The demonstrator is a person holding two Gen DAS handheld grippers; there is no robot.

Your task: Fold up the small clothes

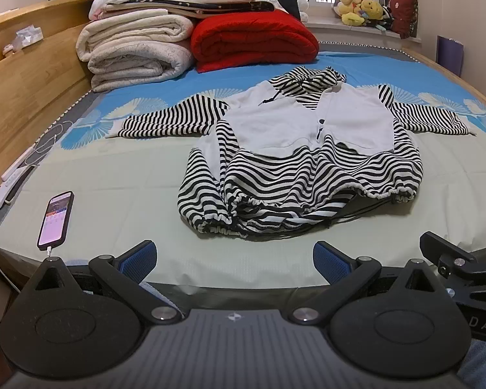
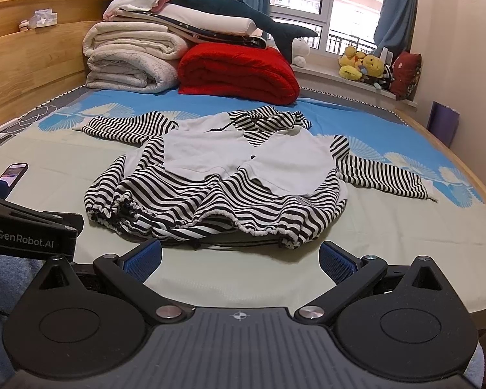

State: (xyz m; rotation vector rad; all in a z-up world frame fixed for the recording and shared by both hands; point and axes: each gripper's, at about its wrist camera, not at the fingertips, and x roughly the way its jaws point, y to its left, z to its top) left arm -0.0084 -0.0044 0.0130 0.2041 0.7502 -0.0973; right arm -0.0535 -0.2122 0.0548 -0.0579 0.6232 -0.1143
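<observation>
A small black-and-white striped hooded top with white front panels [image 1: 304,136] [image 2: 223,175] lies spread on the bed, hood toward the far side, both sleeves stretched out sideways, its drawstring hem bunched nearest me. My left gripper [image 1: 235,261] hovers over the bed's near edge, open and empty, a little short of the hem. My right gripper [image 2: 241,261] is likewise open and empty just in front of the hem. Each view shows part of the other gripper at its side.
A phone [image 1: 55,218] on a charging cable lies on the bed at the left. Folded white blankets [image 1: 136,48] and a red quilt [image 1: 252,40] are stacked at the far end, with a plush shark on top. A wooden headboard [image 1: 26,74] runs along the left.
</observation>
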